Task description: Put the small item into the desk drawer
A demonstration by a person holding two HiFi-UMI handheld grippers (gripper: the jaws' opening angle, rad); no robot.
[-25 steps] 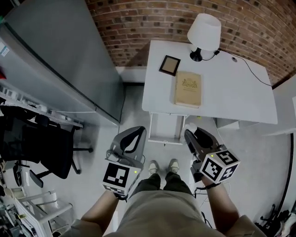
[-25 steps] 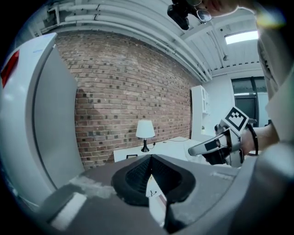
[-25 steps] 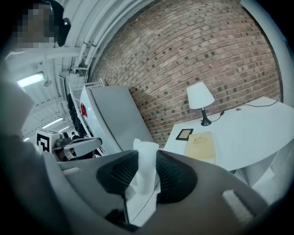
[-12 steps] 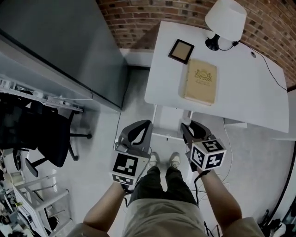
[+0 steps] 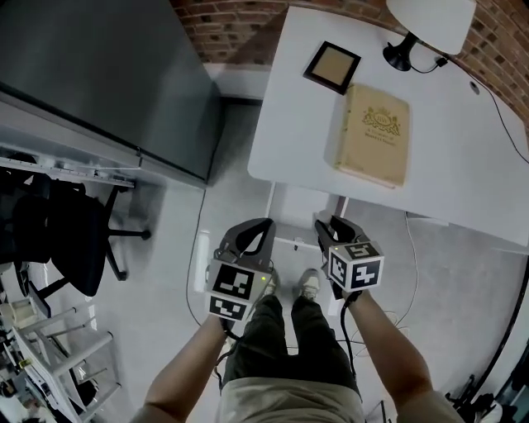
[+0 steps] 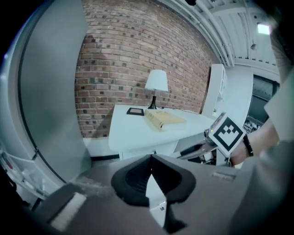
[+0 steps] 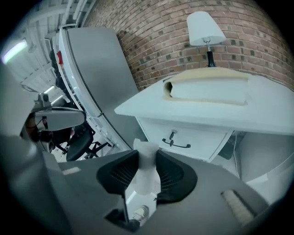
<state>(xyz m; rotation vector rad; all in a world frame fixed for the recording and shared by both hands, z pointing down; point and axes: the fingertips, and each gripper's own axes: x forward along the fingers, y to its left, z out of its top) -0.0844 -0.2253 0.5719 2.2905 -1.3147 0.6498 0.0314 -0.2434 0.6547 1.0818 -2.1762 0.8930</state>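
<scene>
My right gripper [image 7: 148, 155] is shut on a small white item [image 7: 146, 176], which stands upright between its black pads. Ahead of it is the white desk's drawer [image 7: 197, 135], closed, with a dark handle [image 7: 176, 144] on its front. In the head view the right gripper [image 5: 329, 228] hovers just short of the desk's [image 5: 463, 165] front edge, above the floor. My left gripper [image 5: 250, 235] hangs beside it on the left. Seen from the left gripper view, the left gripper [image 6: 150, 158] has its jaws touching at the tips and holds nothing.
On the desk lie a tan book [image 5: 374, 135], a small dark picture frame [image 5: 332, 68] and a white lamp [image 5: 430, 21] with a cable. A tall grey cabinet [image 5: 99, 66] stands left of the desk. A black office chair [image 5: 66, 240] is at far left. The person's shoes [image 5: 307, 285] are below the grippers.
The desk has drawn closer and larger in the head view. Both grippers have come nearer to each other and to the desk front. The right grip on the white item is unchanged.
</scene>
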